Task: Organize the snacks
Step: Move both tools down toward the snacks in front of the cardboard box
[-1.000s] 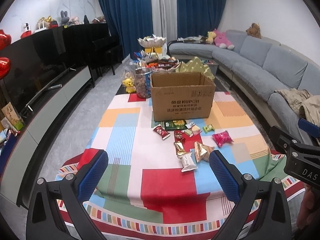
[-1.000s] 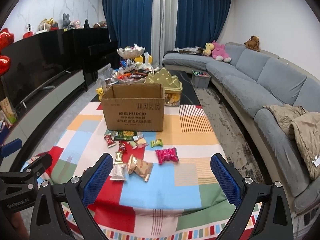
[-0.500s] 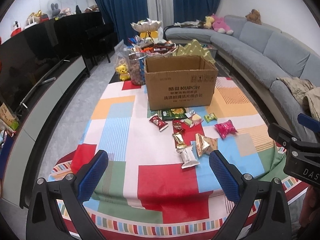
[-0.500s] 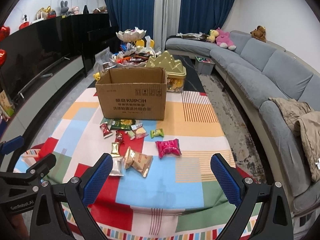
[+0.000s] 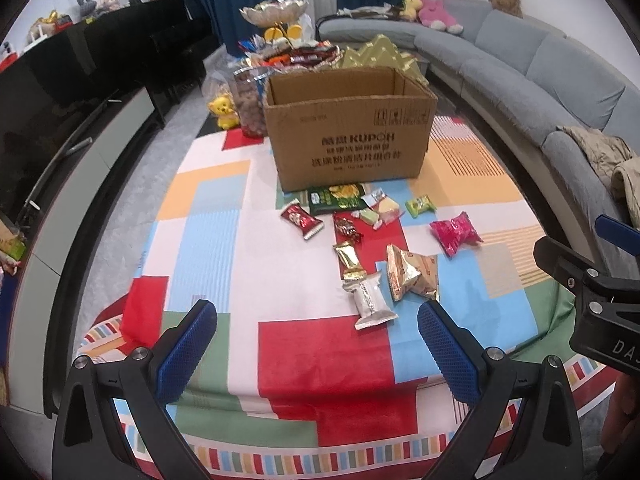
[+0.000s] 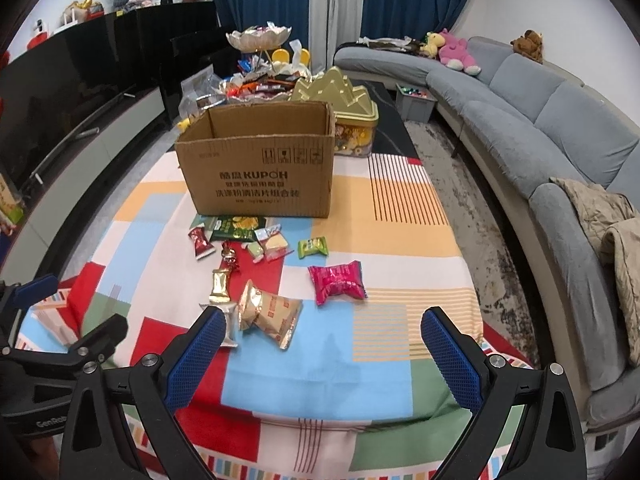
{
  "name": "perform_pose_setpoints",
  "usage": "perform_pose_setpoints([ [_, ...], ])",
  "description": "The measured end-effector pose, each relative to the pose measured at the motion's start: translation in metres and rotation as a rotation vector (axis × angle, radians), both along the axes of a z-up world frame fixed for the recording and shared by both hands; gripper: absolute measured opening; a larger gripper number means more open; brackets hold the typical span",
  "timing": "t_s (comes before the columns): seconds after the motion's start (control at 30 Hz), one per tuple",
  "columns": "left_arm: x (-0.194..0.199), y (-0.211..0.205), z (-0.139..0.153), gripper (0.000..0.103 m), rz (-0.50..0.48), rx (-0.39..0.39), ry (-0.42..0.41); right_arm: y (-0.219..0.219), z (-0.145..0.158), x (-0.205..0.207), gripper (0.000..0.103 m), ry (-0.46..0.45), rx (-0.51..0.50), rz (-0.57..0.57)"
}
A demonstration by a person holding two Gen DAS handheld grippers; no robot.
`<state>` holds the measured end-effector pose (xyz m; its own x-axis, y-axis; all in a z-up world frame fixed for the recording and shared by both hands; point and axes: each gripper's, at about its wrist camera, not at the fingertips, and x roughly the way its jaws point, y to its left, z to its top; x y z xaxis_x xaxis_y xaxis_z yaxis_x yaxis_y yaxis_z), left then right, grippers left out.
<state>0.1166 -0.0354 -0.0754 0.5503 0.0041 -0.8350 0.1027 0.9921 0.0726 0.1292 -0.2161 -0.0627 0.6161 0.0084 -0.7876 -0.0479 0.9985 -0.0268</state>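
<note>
The grey sofa (image 6: 532, 120) curves down the right side of both views, and the black TV cabinet (image 5: 72, 92) runs down the left. Between them, filling the centre and bottom of each frame, lies the table under its colour-block tablecloth (image 5: 304, 344). At upper centre you see the open cardboard box (image 5: 350, 128), standing upright, with a gold tin (image 6: 344, 120) and a heap of other sweets behind it.

The snacks lie loose on the cloth just below the box. In the left wrist view: a green packet (image 5: 338, 199) touching the box's foot, a red wrapper (image 5: 301, 219) to its lower left, a pink bag (image 5: 456, 233) at centre right, a tan pouch (image 5: 412, 272) below that, and a silver wrapper (image 5: 370, 300) lowest of all.

Your left gripper (image 5: 316, 350) is at bottom centre, fingers spread wide and holding nothing; the silver wrapper sits just above the gap, nearer the right-hand finger (image 5: 448, 354).

Your right gripper (image 6: 320, 354) is likewise spread and empty. In its view the tan pouch (image 6: 272, 312) lies just above the left-hand finger (image 6: 196, 356), whose tip covers part of the silver wrapper (image 6: 226, 320); the pink bag (image 6: 338, 280) lies higher, above the gap. Nothing stands between either gripper and the snacks.
</note>
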Motion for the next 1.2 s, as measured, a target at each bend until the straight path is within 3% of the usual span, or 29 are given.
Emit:
perform_pose_setpoints([
  [0.33,0.020,-0.014,-0.029,0.102,-0.050,0.001,0.089,0.000,-0.025,0.027,0.099,0.103,0.017,0.034],
  [0.53,0.031,-0.020,-0.047,0.101,-0.074,-0.010,0.139,-0.001,-0.046,0.048,0.099,0.217,0.066,0.042],
  [0.73,0.048,-0.020,-0.064,0.097,-0.063,-0.051,0.181,0.004,-0.065,0.067,0.099,0.290,0.058,0.084],
  [1.2,0.078,-0.028,-0.101,0.083,-0.054,-0.067,0.228,0.014,-0.101,0.103,0.099,0.428,0.110,0.091],
])
